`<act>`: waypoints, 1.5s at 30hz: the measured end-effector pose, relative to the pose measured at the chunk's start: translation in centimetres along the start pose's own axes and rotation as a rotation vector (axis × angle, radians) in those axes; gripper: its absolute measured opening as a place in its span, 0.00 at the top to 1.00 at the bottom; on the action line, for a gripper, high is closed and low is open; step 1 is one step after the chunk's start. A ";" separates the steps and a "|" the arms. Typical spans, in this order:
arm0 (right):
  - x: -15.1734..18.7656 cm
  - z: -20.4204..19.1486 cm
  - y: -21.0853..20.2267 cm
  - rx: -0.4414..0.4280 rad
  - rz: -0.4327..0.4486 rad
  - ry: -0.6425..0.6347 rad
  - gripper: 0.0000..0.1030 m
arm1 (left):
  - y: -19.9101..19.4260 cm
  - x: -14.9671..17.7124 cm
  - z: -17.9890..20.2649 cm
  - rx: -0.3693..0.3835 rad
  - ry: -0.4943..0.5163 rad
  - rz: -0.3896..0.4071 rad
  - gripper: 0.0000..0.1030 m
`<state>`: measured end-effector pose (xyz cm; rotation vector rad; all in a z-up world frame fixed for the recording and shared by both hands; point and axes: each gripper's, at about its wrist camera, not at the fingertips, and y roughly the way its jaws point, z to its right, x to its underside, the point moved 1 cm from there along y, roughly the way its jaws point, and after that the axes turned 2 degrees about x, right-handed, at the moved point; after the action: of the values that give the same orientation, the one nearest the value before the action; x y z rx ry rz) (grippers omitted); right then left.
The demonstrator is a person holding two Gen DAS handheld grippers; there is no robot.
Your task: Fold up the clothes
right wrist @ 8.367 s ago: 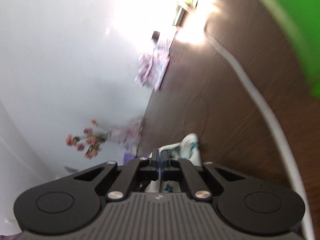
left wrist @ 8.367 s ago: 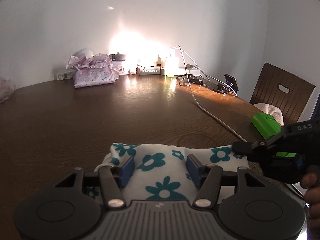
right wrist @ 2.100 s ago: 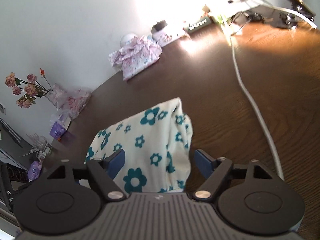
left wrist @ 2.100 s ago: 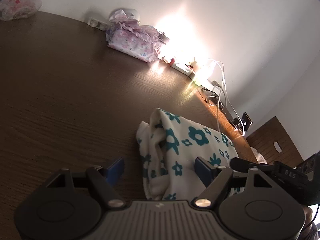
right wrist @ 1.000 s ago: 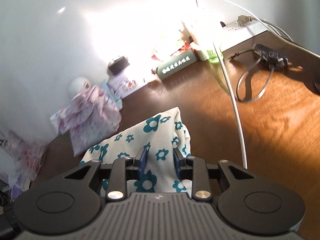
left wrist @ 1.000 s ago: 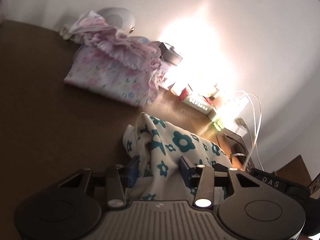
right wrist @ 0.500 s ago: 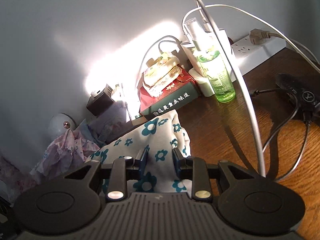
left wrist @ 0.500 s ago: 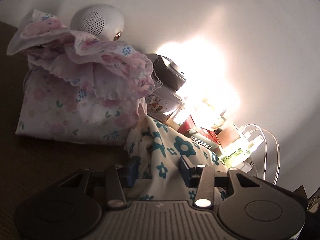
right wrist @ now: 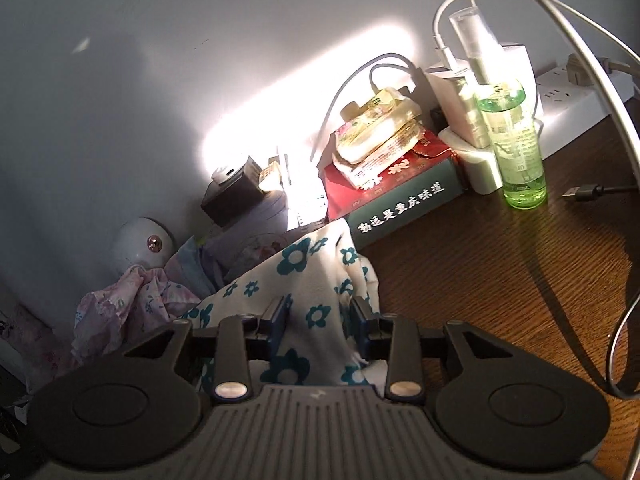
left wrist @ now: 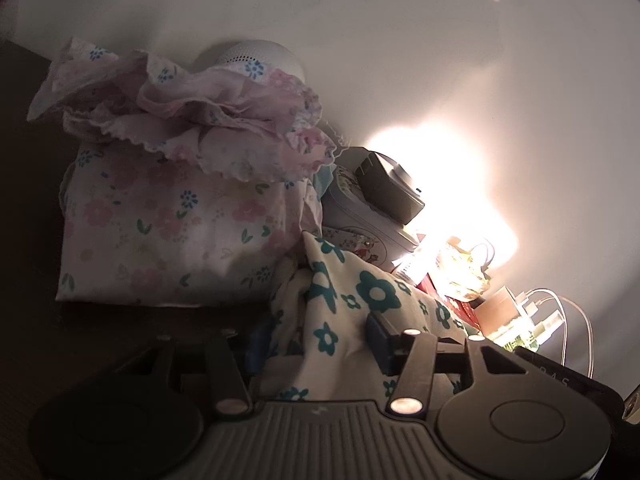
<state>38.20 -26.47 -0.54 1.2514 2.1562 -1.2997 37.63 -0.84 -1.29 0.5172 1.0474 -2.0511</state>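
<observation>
Two grippers held one folded garment between them, a cream cloth printed with teal flowers [left wrist: 352, 300]. In the left wrist view it filled the lower centre of the frame, and the left gripper [left wrist: 316, 340] had its blue pads pressed into the bundle from either side, jaws part closed on the thick fold. In the right wrist view the same cloth [right wrist: 304, 280] sat at lower centre, and the right gripper [right wrist: 320, 316] pinched it likewise, its jaws narrowed around a ridge of fabric.

The bundle lay at the back of the brown table [right wrist: 500, 280], close by the wall. To its left, touching or nearly so, stood a folded pink floral garment [left wrist: 176, 216] with a frilled edge on top. At upper right of the right wrist view were a dark green box [right wrist: 404, 210], a green bottle [right wrist: 516, 140] and a white power strip [right wrist: 572, 100].
</observation>
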 end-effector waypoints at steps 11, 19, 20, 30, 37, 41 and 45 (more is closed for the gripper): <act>2.1 -7.1 -18.2 0.054 0.291 -0.214 0.72 | -15.4 -0.3 1.6 -0.100 0.139 0.099 0.49; 14.7 -6.0 -25.0 0.112 0.065 -0.377 0.54 | -25.9 10.7 1.1 -0.154 0.418 0.040 0.22; 16.1 -5.7 -25.5 0.121 0.048 -0.404 0.48 | -26.5 12.1 0.6 -0.171 0.428 0.029 0.22; 24.6 -1.8 -31.9 0.122 0.056 -0.487 0.07 | -30.2 21.3 -1.9 -0.264 0.423 -0.018 0.21; 25.6 -0.7 -30.4 0.153 0.014 -0.464 0.00 | -29.4 22.1 -1.8 -0.309 0.477 -0.031 0.21; 26.4 -0.5 -29.9 0.177 0.002 -0.482 0.00 | -28.9 22.6 -1.9 -0.314 0.507 -0.043 0.21; 26.7 -0.7 -29.2 0.201 -0.022 -0.494 0.00 | -28.9 23.1 -1.9 -0.317 0.529 -0.034 0.16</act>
<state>-0.46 -17.94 -1.59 0.8525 1.7278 -1.6602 0.66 1.20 -2.61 0.9033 1.6636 -1.7617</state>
